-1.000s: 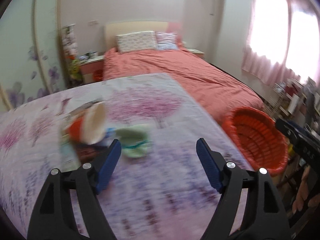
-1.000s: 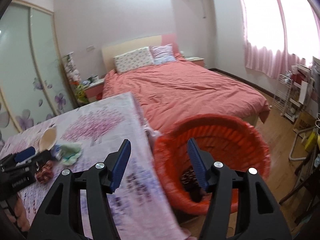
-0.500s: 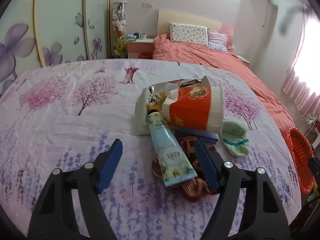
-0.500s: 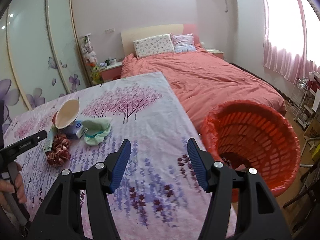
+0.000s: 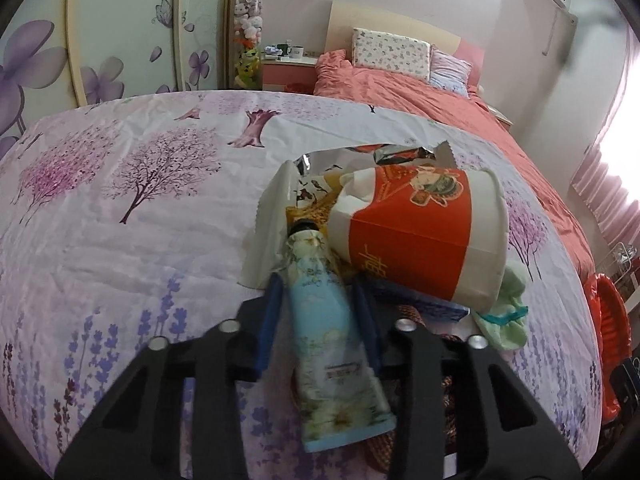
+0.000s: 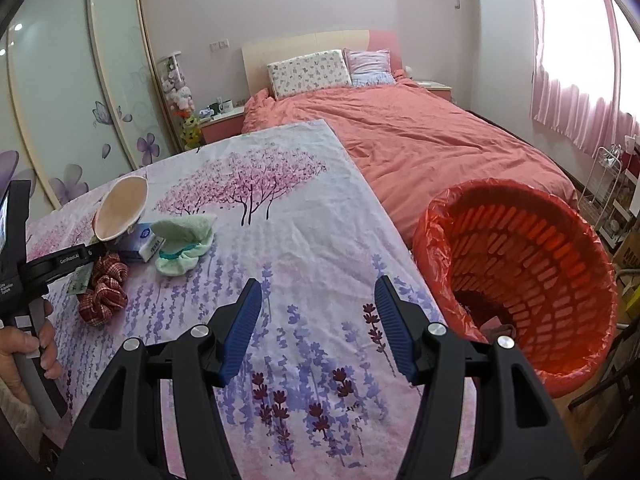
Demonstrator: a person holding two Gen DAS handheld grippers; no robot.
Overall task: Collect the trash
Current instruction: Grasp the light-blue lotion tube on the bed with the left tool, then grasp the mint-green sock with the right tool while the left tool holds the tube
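Left tool low over the trash pile on the table, jaws just closing, narrowed to about a third, astride a tube; pads seemingly pressed to both flanks at mid-body, just below the crumpled shoulder. Tube lying lengthwise along the tool's line, cap end tucked under a tipped paper cup and against a torn foil wrapper, crimped end nearest the camera. To the right of it, under the cup, a blue box; beyond that a green cloth; underneath, a red checked scrunchie. Right tool empty, about half open, hovering over bare cloth between the pile and the red-lined basket at the table's right edge. Handling, as a guess: tube light, soft-walled, glossy, apt to squash and slide out toward either end under a hard pinch. Best taken across the fuller middle, as now, or flat on the stiff crimp; firm but not crushing. Cap end touching cup and wrapper, so likely to drag or roll them on the way up; better drawn back a little before lifting. Cup light and thin, easily dented, best gripped by the rim. Wrapper near weightless, crackly, any edge good. Basket well apart from the pile, a carry across the table.
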